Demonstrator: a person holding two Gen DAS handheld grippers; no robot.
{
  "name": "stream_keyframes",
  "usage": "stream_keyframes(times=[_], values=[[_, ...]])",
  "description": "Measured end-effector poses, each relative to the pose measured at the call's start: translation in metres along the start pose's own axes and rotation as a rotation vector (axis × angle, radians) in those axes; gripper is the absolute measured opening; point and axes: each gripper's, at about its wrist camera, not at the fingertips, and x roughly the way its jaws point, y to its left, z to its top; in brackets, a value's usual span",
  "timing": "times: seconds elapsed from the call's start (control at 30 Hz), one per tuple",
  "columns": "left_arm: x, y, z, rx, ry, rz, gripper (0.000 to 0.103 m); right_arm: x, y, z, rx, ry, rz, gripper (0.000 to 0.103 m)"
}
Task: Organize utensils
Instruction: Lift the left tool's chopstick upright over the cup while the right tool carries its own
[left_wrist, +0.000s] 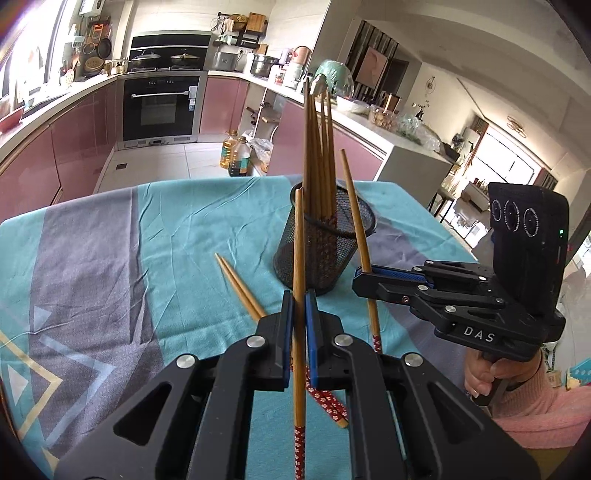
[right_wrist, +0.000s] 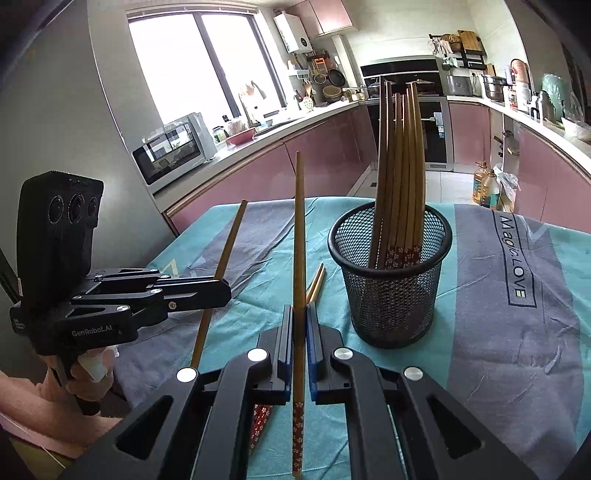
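A black mesh cup (left_wrist: 325, 247) stands on the table and holds several wooden chopsticks (left_wrist: 317, 147), red patterned ends down; it also shows in the right wrist view (right_wrist: 391, 291). My left gripper (left_wrist: 300, 302) is shut on one chopstick (left_wrist: 299, 258) held upright in front of the cup. My right gripper (right_wrist: 300, 317) is shut on another chopstick (right_wrist: 299, 240), also upright, left of the cup. The right gripper shows in the left wrist view (left_wrist: 360, 277), the left gripper in the right wrist view (right_wrist: 221, 290). Two more chopsticks (left_wrist: 240, 286) lie on the cloth.
The table wears a teal and grey cloth (left_wrist: 110, 258) with printed lettering (right_wrist: 511, 254). Behind it run pink kitchen cabinets (right_wrist: 314, 147), an oven (left_wrist: 160, 107) and oil bottles on the floor (left_wrist: 236, 153).
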Motion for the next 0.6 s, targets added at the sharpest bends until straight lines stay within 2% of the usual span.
stream_keyframes(times=[0.6], values=[[-0.03,-0.013,0.021,0.032,-0.084,-0.066,0.007,-0.033,-0.012,0.017,0.014,-0.101,0.003,0.006]])
